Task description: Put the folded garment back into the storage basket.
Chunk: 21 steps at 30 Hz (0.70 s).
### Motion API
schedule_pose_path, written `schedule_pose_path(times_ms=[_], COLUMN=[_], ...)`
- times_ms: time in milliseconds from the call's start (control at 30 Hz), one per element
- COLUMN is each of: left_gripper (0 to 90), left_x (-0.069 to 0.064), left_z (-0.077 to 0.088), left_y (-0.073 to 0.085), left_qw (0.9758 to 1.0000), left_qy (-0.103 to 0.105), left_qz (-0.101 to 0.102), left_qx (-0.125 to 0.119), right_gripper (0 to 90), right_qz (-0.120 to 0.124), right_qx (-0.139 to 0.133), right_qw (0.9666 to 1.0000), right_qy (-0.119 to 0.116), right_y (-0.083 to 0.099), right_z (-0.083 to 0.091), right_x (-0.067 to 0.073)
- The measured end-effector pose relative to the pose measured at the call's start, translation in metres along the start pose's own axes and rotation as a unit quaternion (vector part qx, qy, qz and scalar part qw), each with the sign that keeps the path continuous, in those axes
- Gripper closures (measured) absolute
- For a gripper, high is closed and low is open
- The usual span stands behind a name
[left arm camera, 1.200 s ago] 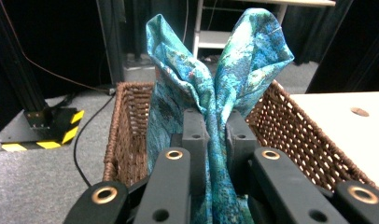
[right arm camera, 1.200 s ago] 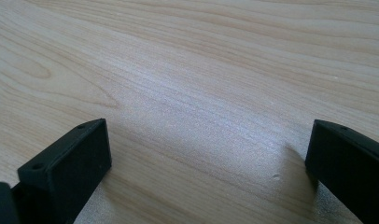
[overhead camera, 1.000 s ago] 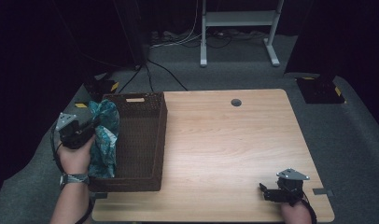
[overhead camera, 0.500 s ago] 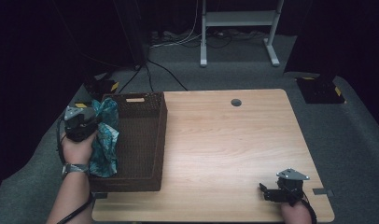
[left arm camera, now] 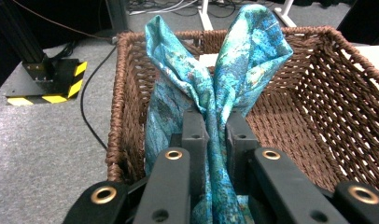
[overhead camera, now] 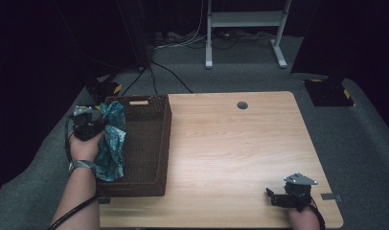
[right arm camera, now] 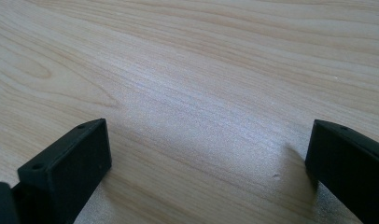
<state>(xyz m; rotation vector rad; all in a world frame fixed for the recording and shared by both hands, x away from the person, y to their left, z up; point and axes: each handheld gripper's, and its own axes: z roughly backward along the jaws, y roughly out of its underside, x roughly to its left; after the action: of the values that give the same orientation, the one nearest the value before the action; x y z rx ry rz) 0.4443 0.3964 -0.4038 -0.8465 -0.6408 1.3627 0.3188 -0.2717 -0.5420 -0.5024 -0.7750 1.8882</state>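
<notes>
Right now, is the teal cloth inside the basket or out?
Partly in: the teal cloth, pinched in the left gripper, drapes over the basket rim.

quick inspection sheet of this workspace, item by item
surface: light wooden table, bare apart from the basket; a round grommet hole near its far edge
job's things: teal cloth draped over the left wall of the brown wicker basket
clutter: nothing seen
grippers: left gripper shut on the cloth at the basket's left wall; right gripper open, low over bare wood
cables: black cable loops from the left gripper; more lie on the floor
surroundings: grey carpet, white desk legs, yellow-black striped base
</notes>
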Motion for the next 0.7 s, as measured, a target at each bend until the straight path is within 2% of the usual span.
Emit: schedule_pose_path(times_ms=[133, 333, 400, 600, 700], left_gripper=[81.3, 81.2, 81.1, 81.1, 81.0], left_x=[-0.001, -0.008, -0.02, -0.032, -0.041], left_z=[-0.002, -0.004, -0.009, -0.017, -0.023], left_y=[-0.001, -0.002, -0.002, -0.003, -0.003], left_qw=[1.0, 0.9999, 0.9998, 0.9994, 0.9987], left_qy=[-0.001, -0.005, -0.007, -0.007, -0.008], left_qz=[0.005, -0.004, -0.017, -0.022, -0.033], left_qx=[0.003, 0.009, 0.013, 0.026, 0.038], right_gripper=[0.1, 0.1, 0.1, 0.1, 0.1], right_qz=[0.0, 0.0, 0.0, 0.001, 0.002], right_qx=[0.0, 0.0, 0.0, 0.0, 0.0], right_qw=[1.0, 1.0, 1.0, 1.0, 1.0], right_qy=[0.0, 0.0, 0.0, -0.001, -0.001], right_y=[0.0, 0.0, 0.0, 0.0, 0.0], right_z=[0.0, 0.0, 0.0, 0.0, 0.0], right_x=[0.0, 0.0, 0.0, 0.0, 0.0])
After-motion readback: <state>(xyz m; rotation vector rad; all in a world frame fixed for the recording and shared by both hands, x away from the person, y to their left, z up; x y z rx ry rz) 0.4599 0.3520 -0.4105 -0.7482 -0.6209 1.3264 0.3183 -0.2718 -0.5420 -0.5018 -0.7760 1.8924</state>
